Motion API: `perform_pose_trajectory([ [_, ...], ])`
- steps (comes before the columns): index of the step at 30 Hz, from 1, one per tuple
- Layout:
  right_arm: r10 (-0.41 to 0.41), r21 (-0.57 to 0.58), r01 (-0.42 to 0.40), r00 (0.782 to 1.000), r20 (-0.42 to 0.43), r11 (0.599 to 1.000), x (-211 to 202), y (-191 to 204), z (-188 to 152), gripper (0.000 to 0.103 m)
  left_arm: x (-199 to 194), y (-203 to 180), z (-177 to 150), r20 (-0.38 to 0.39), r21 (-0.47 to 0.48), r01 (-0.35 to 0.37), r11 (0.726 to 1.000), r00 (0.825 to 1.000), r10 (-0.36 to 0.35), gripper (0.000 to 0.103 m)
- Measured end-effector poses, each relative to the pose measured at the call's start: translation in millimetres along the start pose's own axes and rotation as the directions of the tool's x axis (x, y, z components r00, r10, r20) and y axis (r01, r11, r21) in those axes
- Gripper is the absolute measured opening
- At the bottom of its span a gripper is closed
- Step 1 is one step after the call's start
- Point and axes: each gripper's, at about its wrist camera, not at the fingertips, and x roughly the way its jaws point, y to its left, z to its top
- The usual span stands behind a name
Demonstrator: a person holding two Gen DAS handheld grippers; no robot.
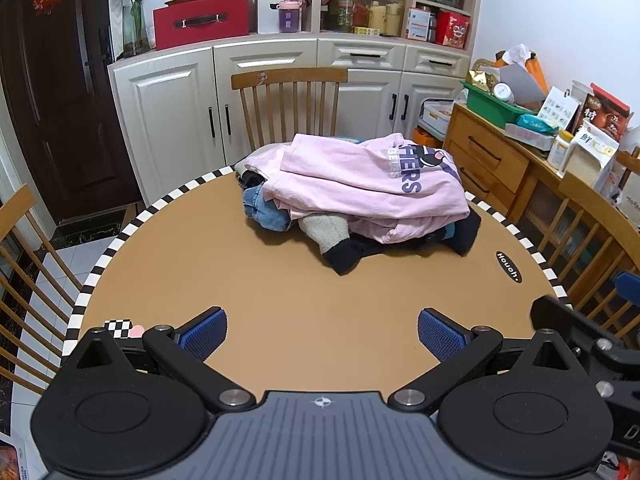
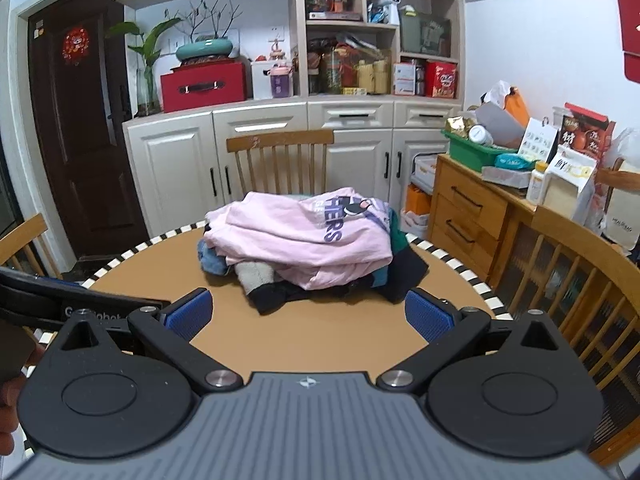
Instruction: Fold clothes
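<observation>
A heap of clothes sits at the far side of the round brown table (image 1: pixel 280 300) (image 2: pixel 320 332). On top lies a pink shirt (image 1: pixel 360 184) (image 2: pixel 304 236) with purple lettering. Under it show blue denim (image 1: pixel 260 208) (image 2: pixel 210 258), a grey-and-black garment (image 1: pixel 332 240) (image 2: pixel 256 276) and dark cloth at the right. My left gripper (image 1: pixel 322 334) hangs open over the near table edge, well short of the heap, with nothing between its blue pads. My right gripper (image 2: pixel 308 316) is open too, empty, closer to the heap's front.
Wooden chairs stand behind the table (image 1: pixel 290 104), at the left (image 1: pixel 24 264) and at the right (image 2: pixel 580 292). White cabinets (image 1: pixel 180 112) line the back wall. A wooden sideboard (image 1: pixel 492 160) with boxes and a green bin (image 1: pixel 496 108) is at the right. A hand (image 2: pixel 8 400) shows at the right view's left edge.
</observation>
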Motion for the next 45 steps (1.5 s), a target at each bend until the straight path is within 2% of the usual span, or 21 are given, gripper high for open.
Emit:
perform_pose_trajectory([
  [5, -0.005, 0.0, 0.005, 1.0, 0.027, 1.0, -2, 1, 0, 0.103, 1, 3, 1, -0.006, -0.004, -0.001, 1.0, 1.0, 0.001, 0.103],
  [7, -0.006, -0.008, 0.007, 0.995, 0.095, 1.0, -8, 1, -3, 0.103, 2, 5, 1, -0.01, -0.006, -0.001, 1.0, 1.0, 0.0, 0.103],
  [10, -0.008, 0.004, 0.007, 0.97, 0.242, 1.0, -23, 0, -11, 0.103, 3, 7, 2, -0.016, -0.008, 0.006, 1.0, 1.0, -0.007, 0.103],
  [11, -0.007, 0.011, 0.005, 0.963, 0.268, 1.0, -27, -2, -12, 0.103, 4, 8, 2, -0.018, -0.006, 0.01, 1.0, 1.0, -0.01, 0.103],
  [12, -0.013, 0.016, 0.009, 0.962, 0.272, 1.0, -28, -2, -11, 0.103, 5, 9, 3, -0.02, -0.005, 0.014, 1.0, 1.0, -0.014, 0.103],
  [15, -0.002, 0.0, 0.002, 0.981, 0.194, 1.0, -23, -4, -2, 0.103, 7, 12, 6, -0.025, 0.001, 0.026, 1.0, 0.999, -0.026, 0.103],
  [21, 0.012, -0.056, -0.003, 0.987, 0.158, 0.998, -13, 7, 13, 0.103, 11, 18, 10, -0.036, 0.011, 0.049, 0.999, 0.998, -0.048, 0.103],
  [24, 0.005, -0.094, 0.012, 0.985, 0.173, 0.995, -11, 21, 15, 0.103, 14, 22, 13, -0.042, 0.015, 0.061, 0.998, 0.997, -0.06, 0.103],
  [29, -0.042, -0.195, 0.084, 0.978, 0.206, 0.977, 1, 35, 20, 0.103, 30, 29, 28, -0.044, 0.007, 0.075, 0.997, 0.996, -0.075, 0.103],
  [33, -0.047, -0.258, 0.099, 0.978, 0.203, 0.961, 35, 30, 37, 0.103, 50, 32, 50, -0.026, -0.001, 0.051, 0.999, 0.998, -0.051, 0.103],
  [37, -0.032, -0.27, 0.063, 0.992, 0.119, 0.961, 101, 13, 61, 0.099, 82, 31, 78, -0.025, 0.0, 0.008, 1.0, 1.0, -0.008, 0.1],
  [40, -0.024, -0.235, 0.034, 0.999, 0.046, 0.972, 157, -3, 76, 0.09, 109, 32, 96, -0.053, -0.015, -0.014, 1.0, 0.999, 0.013, 0.087],
  [42, -0.015, -0.229, 0.017, 1.0, 0.013, 0.973, 189, -9, 81, 0.087, 124, 34, 104, -0.058, -0.029, -0.025, 0.999, 0.998, 0.024, 0.084],
  [45, -0.003, -0.27, -0.001, 1.0, -0.014, 0.963, 229, -13, 81, 0.078, 148, 36, 110, -0.066, -0.03, -0.049, 0.998, 0.997, 0.047, 0.064],
])
